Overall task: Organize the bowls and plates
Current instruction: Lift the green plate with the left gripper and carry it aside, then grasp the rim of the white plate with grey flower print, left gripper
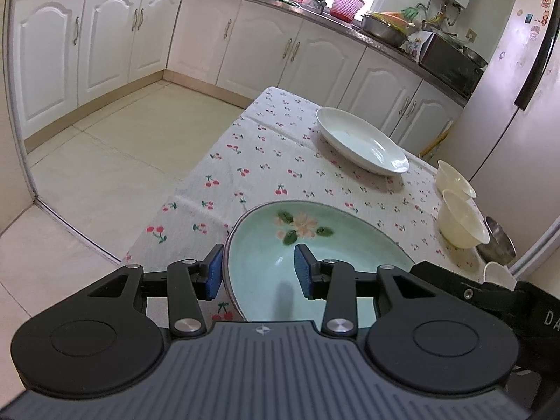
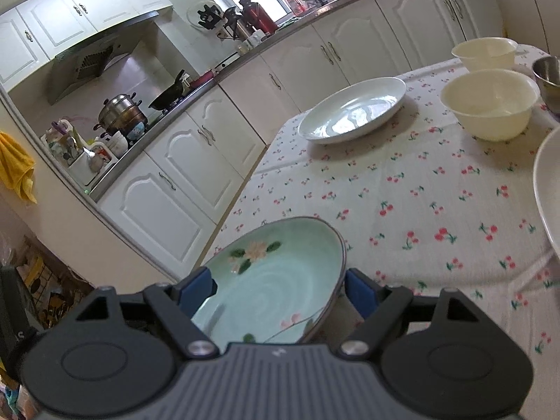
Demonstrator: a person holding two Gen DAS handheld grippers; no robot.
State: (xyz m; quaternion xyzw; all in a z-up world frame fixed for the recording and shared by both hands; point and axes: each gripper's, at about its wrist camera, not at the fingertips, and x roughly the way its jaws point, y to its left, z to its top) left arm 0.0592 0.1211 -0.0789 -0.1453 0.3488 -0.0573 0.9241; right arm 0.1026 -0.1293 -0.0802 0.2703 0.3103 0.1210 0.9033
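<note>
A mint-green plate with a painted flower (image 1: pixel 308 255) lies on the cherry-print tablecloth (image 1: pixel 266 161) near its front edge. My left gripper (image 1: pixel 259 271) is open, its jaws straddling the plate's left rim, one pad outside and one pad over the plate. My right gripper (image 2: pixel 280 290) is open with the green plate (image 2: pixel 273 280) between its jaws, the plate looking tilted. A white oval plate (image 1: pixel 360 140) sits further back, and it also shows in the right wrist view (image 2: pixel 353 112). Two cream bowls (image 1: pixel 462 220) (image 2: pixel 490 105) stand at the right.
A steel cup (image 1: pixel 498 241) stands beside the cream bowls. A large white rim (image 2: pixel 547 192) shows at the right edge. White kitchen cabinets (image 1: pixel 105 38) and a fridge (image 1: pixel 507 87) surround the table. The floor (image 1: pixel 105 161) lies left of the table.
</note>
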